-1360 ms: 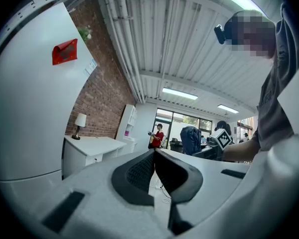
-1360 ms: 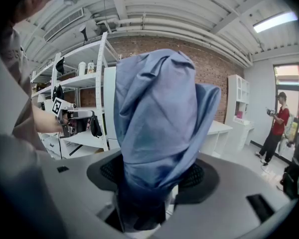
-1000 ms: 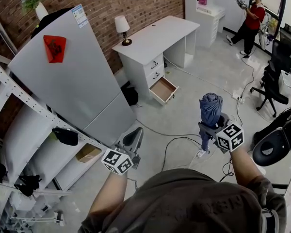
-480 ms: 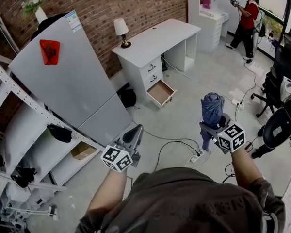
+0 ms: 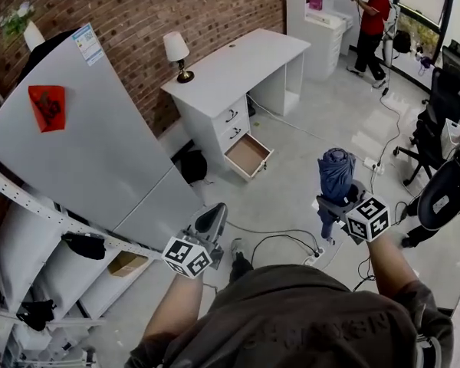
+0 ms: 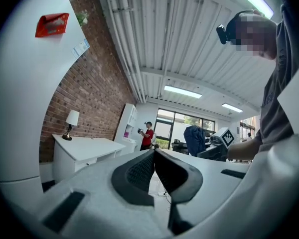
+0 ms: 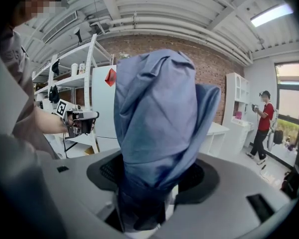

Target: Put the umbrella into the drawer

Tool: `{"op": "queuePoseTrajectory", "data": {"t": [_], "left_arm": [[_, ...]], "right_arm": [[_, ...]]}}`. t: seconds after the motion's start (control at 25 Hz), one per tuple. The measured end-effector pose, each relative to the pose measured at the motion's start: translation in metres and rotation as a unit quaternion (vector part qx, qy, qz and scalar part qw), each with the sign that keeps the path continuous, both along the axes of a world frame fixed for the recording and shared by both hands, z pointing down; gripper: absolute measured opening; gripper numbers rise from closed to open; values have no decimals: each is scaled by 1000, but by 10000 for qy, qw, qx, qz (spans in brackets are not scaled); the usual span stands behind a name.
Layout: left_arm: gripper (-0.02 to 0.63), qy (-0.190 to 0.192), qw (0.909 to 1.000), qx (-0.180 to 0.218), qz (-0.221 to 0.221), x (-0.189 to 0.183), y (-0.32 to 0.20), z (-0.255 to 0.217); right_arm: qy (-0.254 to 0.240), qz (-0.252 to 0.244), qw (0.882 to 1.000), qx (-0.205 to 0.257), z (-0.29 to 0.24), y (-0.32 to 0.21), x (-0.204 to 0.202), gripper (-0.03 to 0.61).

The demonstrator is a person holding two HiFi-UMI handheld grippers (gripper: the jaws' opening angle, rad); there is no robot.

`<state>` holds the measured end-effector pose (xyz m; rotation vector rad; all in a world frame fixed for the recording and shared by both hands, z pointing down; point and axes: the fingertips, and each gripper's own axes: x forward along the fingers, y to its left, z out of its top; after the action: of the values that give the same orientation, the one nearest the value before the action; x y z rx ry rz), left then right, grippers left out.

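Note:
A folded blue umbrella [image 5: 335, 172] stands upright in my right gripper [image 5: 336, 199], whose jaws are shut on its lower part. In the right gripper view the umbrella's cloth [image 7: 159, 118] fills the middle and hides the gap of the right gripper [image 7: 154, 180]. My left gripper [image 5: 212, 221] is held out at the lower left, shut with nothing in it; its pads meet in the left gripper view [image 6: 153, 154]. The open drawer [image 5: 248, 155] juts out at the bottom of the white desk [image 5: 241, 60], on the floor ahead of both grippers.
A grey fridge [image 5: 84, 144] and metal shelving [image 5: 31, 198] stand at left. A lamp [image 5: 175, 51] sits on the desk. Cables and a power strip [image 5: 316, 257] lie on the floor. Office chairs [image 5: 445, 98] stand at right; a person in red [image 5: 372, 10] is at the back.
Both grippers have travelled forward with the person toward the desk, the umbrella still held. The fridge and desk have slid left in view. A shoe now shows below the left gripper.

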<state>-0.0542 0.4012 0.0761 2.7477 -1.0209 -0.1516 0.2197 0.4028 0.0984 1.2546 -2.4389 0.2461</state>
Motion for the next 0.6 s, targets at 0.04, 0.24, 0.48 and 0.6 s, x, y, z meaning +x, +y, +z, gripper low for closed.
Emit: {"op": "queuePoseTrajectory", "data": {"t": [0.04,0.24,0.48,0.6], "left_arm": [[5,-17,10000,26,86,-3,-21,4],[5,9,9988,72,493,-23,-138,7],[5,-90,9957,237,892,-48,-260,-16],[5,-73,9952,224,949,-57,-306,-17]], "right_arm": [[2,43,10000,27,1,-17,-5,282],[48,277,9996,54,-1,-114,-39,282],[96,518,9986,106,-18,-220,-74,282],[92,587,9982,84,-18,-264,-84,282]]}}
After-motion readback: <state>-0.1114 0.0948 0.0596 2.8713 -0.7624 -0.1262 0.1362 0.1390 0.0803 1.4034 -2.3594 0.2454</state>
